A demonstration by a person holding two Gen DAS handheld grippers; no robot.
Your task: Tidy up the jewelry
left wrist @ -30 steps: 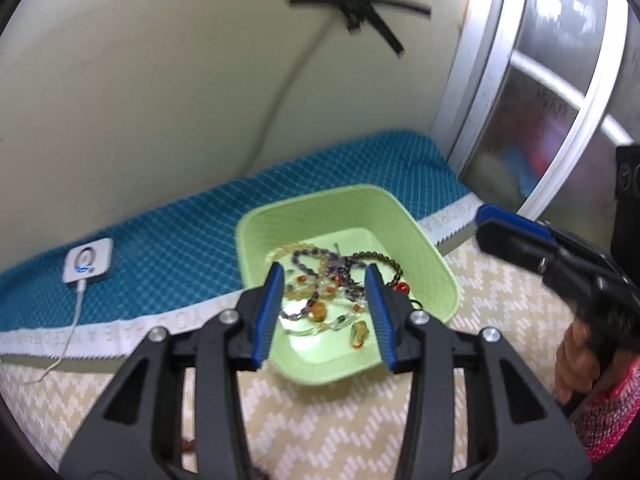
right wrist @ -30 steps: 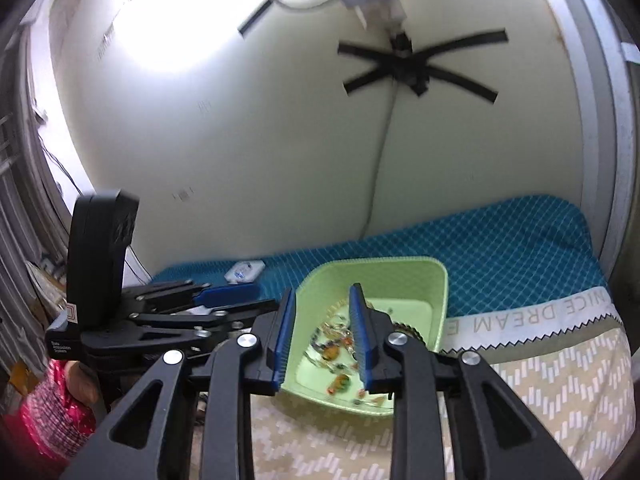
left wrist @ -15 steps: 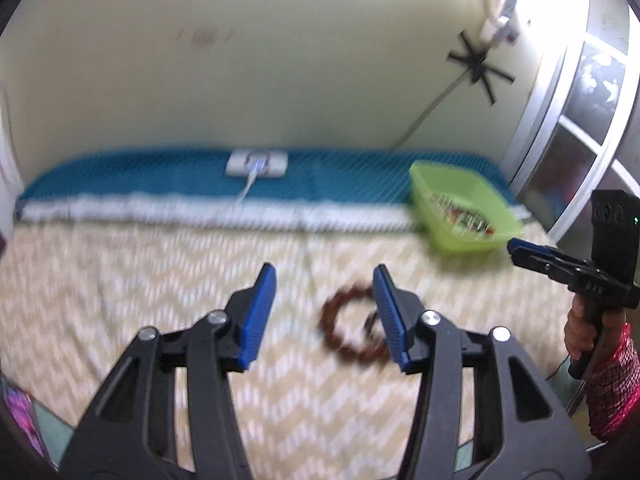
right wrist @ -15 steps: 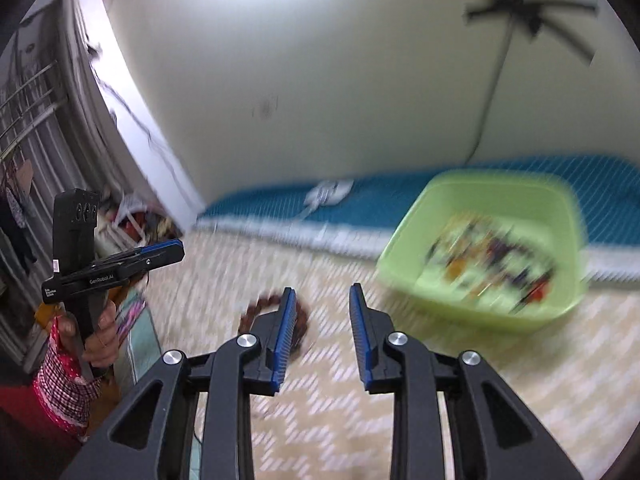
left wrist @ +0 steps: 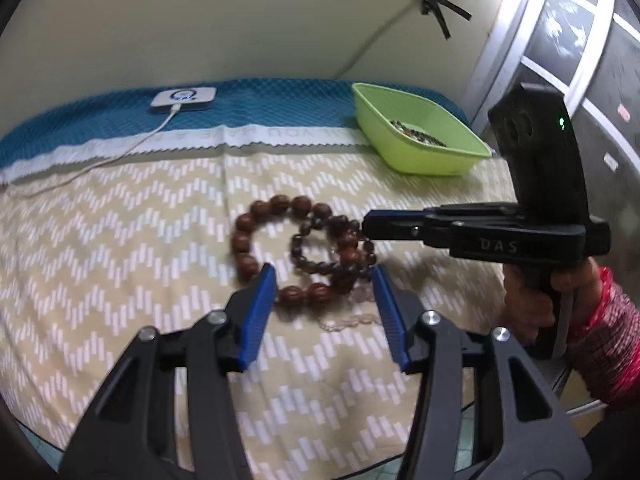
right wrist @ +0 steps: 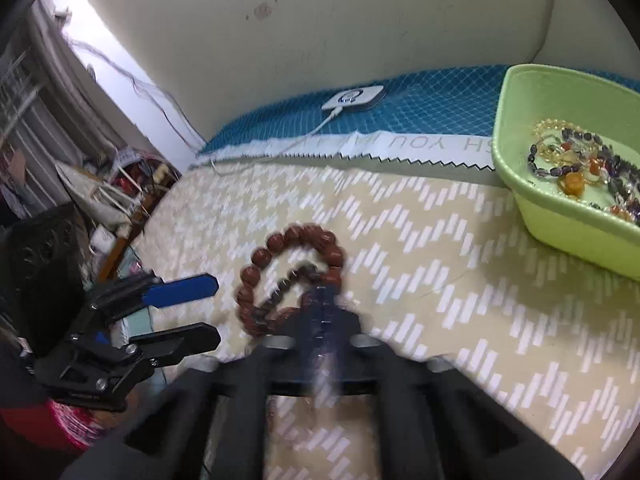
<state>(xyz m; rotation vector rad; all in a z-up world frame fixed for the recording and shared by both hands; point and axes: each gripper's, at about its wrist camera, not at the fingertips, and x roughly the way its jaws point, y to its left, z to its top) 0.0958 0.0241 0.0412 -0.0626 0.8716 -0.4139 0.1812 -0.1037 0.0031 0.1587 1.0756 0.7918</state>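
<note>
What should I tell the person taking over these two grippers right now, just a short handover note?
Left gripper: open, empty, hovering just short of the big brown bead bracelet.
Right gripper: jaws shut, tips at the bracelets; the view is blurred, so a grip on anything is unconfirmed.
On the zigzag bedspread: the big brown bracelet, a smaller dark bead bracelet overlapping it, and a pale clear strand beside them.
Green tray, near the teal border: already holds a mix of bead jewelry.
Left to do: the pieces on the bedspread are not yet in the tray; likely pick them up one at a time.
</note>
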